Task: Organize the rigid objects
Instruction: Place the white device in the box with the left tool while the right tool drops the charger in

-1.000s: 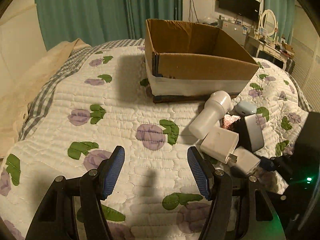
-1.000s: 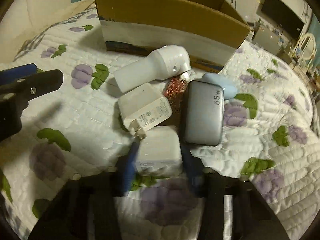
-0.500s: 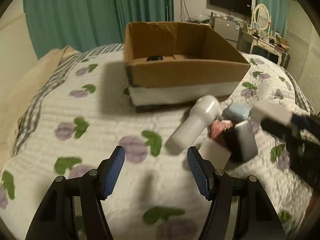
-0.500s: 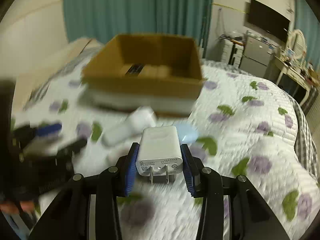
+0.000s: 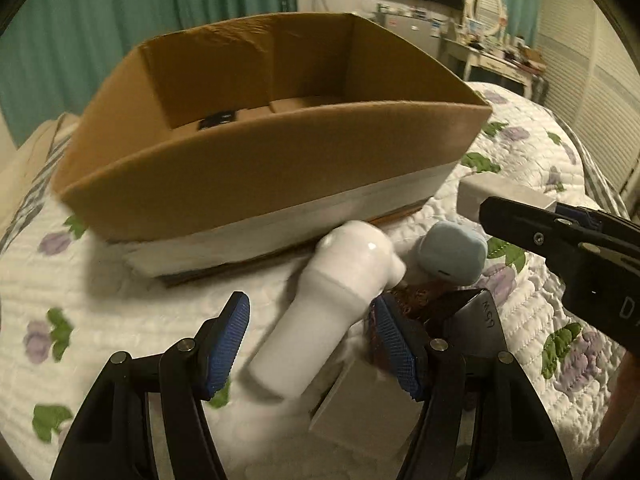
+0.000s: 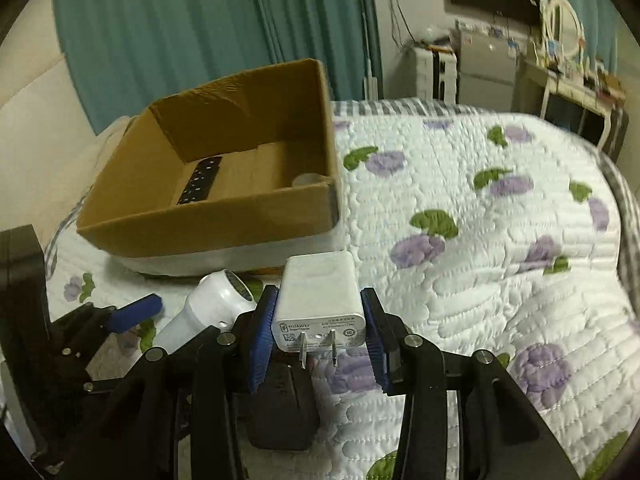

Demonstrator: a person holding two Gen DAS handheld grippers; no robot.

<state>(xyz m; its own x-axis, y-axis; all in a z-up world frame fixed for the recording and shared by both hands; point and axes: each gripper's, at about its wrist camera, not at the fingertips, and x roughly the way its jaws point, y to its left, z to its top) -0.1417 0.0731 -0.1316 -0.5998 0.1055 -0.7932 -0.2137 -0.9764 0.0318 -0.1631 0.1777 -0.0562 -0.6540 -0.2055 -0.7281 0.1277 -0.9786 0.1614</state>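
My right gripper [image 6: 318, 334] is shut on a white wall charger [image 6: 320, 300], held above the quilt just right of the open cardboard box [image 6: 208, 224]; the charger also shows in the left wrist view [image 5: 504, 198]. My left gripper [image 5: 314, 340] is open, its jaws on either side of a white handheld device [image 5: 332, 312] lying on the quilt in front of the box [image 5: 256, 168]. A light blue case [image 5: 452, 254], a dark grey power bank [image 5: 476, 328] and another white charger [image 5: 360, 412] lie beside the device.
The box holds a black strip [image 6: 200, 180] and a pale round thing [image 6: 308, 179]. The floral quilt [image 6: 480, 240] stretches to the right. Teal curtains [image 6: 200, 32], a TV and a dresser [image 6: 560, 68] stand behind the bed.
My right gripper closed on the white charger, lifted it off the pile and carried it up toward the box. My left gripper moved forward and now straddles the white handheld device.
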